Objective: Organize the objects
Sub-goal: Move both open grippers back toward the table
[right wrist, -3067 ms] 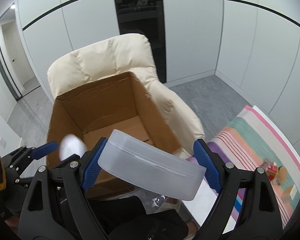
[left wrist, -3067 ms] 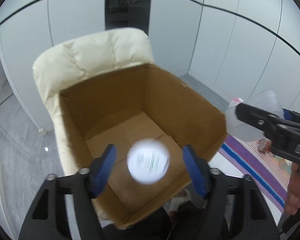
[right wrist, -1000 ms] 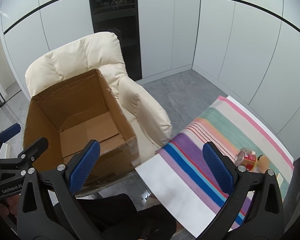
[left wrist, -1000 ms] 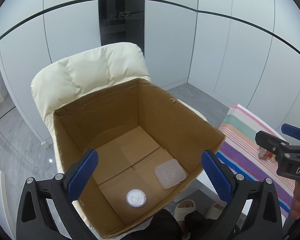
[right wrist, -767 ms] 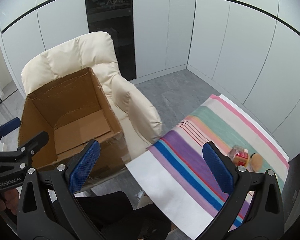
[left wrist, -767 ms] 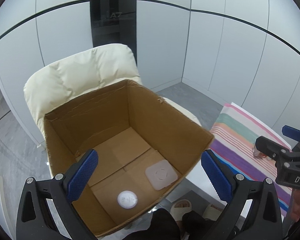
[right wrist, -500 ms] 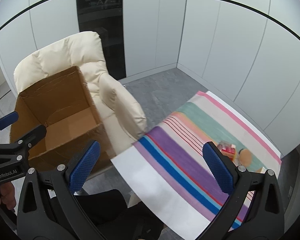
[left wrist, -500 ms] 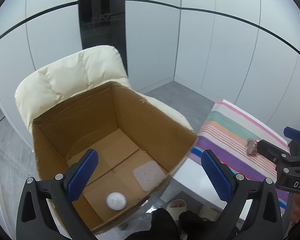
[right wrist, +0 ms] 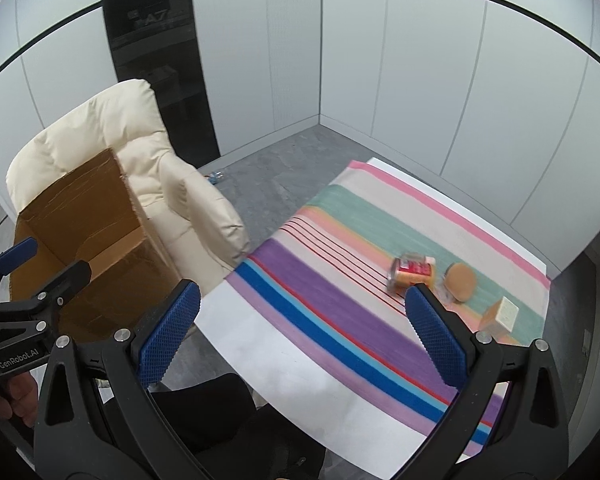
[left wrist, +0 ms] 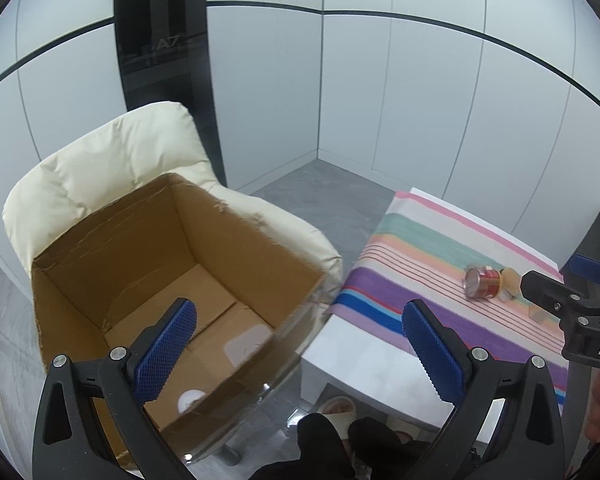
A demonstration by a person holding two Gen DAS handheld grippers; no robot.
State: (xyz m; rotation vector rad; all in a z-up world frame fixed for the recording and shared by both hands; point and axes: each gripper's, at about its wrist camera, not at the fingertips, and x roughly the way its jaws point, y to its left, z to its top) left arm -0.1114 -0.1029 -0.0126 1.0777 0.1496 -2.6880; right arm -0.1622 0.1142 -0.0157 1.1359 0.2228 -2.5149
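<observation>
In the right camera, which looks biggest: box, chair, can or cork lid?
1. Chair
2. Box, though nearer the camera, so it is close
3. Can
4. Cork lid, looks only slightly smaller than the can

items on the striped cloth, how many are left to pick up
3. A red can lies on its side, a round tan object sits just right of it, and a small tan block sits nearer the cloth's right edge. The right gripper's finger may hide something.
</observation>
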